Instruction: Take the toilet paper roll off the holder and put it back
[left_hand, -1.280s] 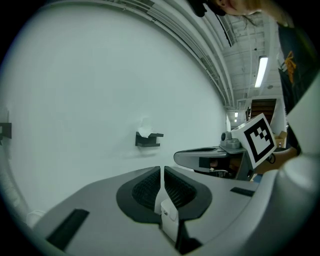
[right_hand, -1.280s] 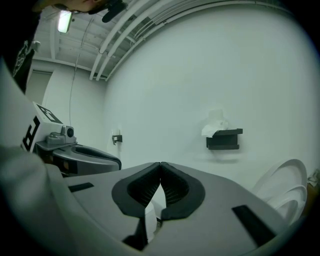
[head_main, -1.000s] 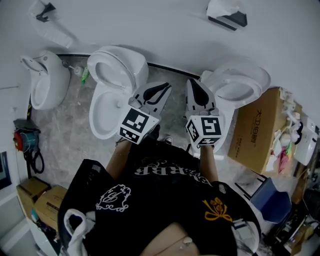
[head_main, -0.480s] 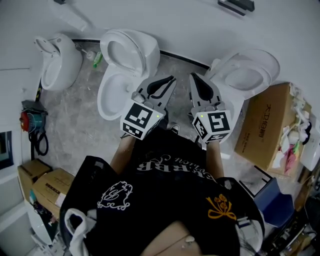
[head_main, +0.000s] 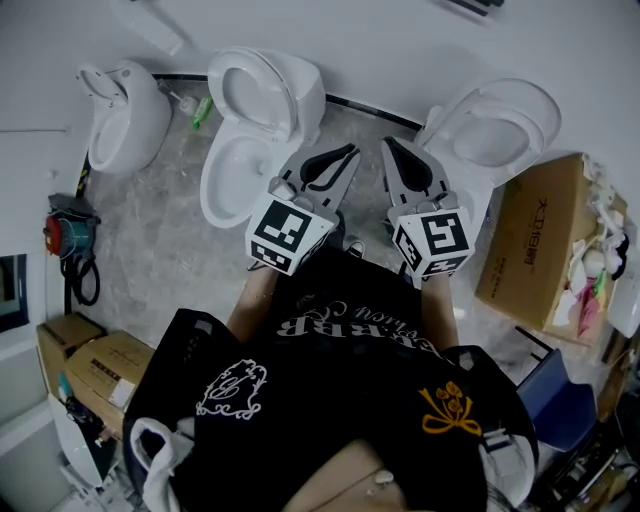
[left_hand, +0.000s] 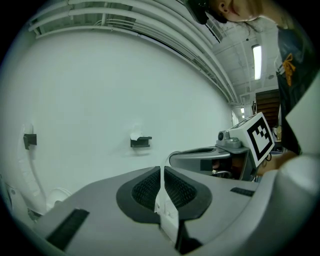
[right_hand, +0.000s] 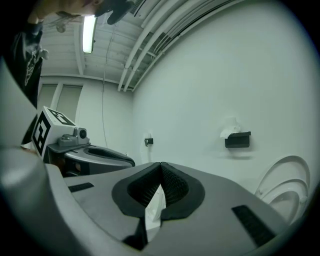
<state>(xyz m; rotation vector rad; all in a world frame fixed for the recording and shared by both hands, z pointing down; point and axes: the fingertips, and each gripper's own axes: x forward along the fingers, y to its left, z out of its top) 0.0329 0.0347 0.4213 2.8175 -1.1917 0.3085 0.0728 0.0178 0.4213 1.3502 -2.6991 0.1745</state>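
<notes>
A black wall holder (left_hand: 141, 142) with white toilet paper (left_hand: 136, 135) on top hangs on the white wall, far ahead of both grippers. The right gripper view shows the same kind of holder (right_hand: 237, 140) with paper (right_hand: 231, 130). A second small bracket (left_hand: 30, 140) sits further left. In the head view only a dark corner of a holder (head_main: 475, 6) shows at the top edge. My left gripper (head_main: 352, 150) (left_hand: 161, 172) is shut, with a thin white sliver in the slit that I cannot identify. My right gripper (head_main: 388, 142) (right_hand: 161, 167) is shut, side by side with the left.
Below the grippers stand an open white toilet (head_main: 255, 130), a second toilet (head_main: 500, 125) at right and a smaller white fixture (head_main: 125, 115) at left. A cardboard box (head_main: 530, 250) stands at right, more boxes (head_main: 80, 380) at lower left, a red tool (head_main: 60, 235) by the left wall.
Both grippers travelled together, staying shut and side by side. In the head view the toilets shifted up and right, and the wall holders slid out over the top edge.
</notes>
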